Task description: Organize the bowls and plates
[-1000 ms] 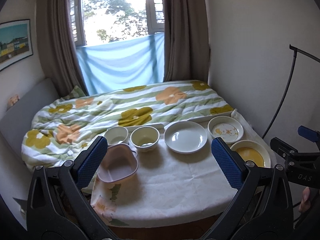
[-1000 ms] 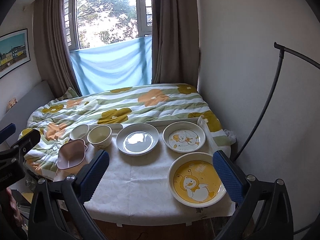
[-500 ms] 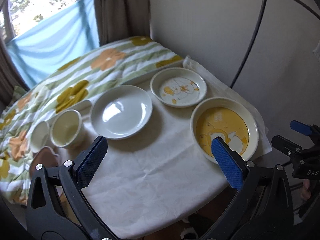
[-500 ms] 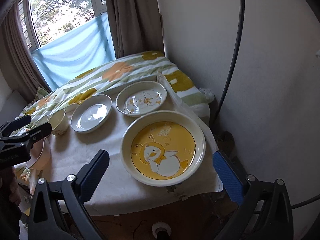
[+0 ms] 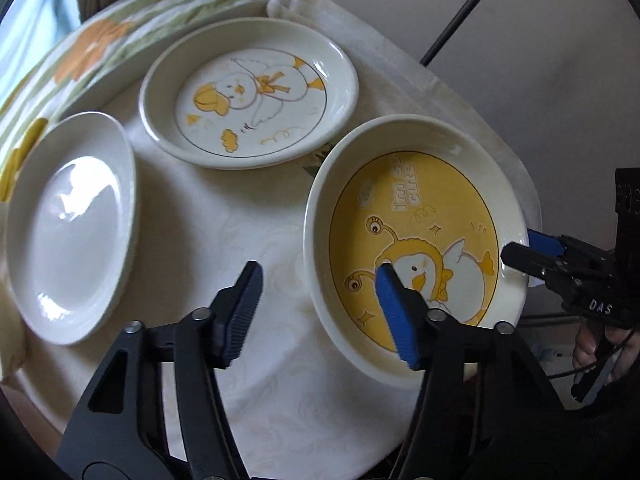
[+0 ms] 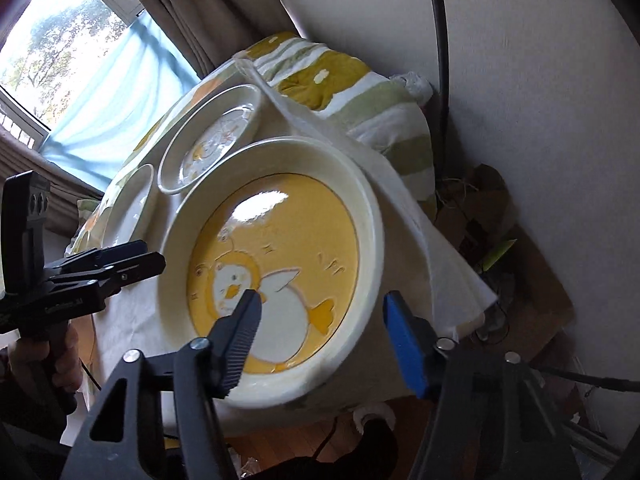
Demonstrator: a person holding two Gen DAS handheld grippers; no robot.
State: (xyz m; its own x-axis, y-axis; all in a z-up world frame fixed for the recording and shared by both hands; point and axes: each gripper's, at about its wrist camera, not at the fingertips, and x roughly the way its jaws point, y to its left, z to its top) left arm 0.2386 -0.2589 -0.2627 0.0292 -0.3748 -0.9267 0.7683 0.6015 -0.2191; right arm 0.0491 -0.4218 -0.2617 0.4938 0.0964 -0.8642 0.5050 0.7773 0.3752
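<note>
The yellow duck bowl (image 5: 416, 240) sits mouth-up at the table's (image 5: 248, 216) near right corner. The left gripper (image 5: 318, 312) straddles its near-left rim, jaws apart; the right gripper (image 6: 320, 336) straddles its right rim, also unclenched. Beyond lie the duck plate (image 5: 248, 88) and the plain white plate (image 5: 68, 228).

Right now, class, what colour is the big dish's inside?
Yellow, cream rim; clearest in the left wrist view.
</note>
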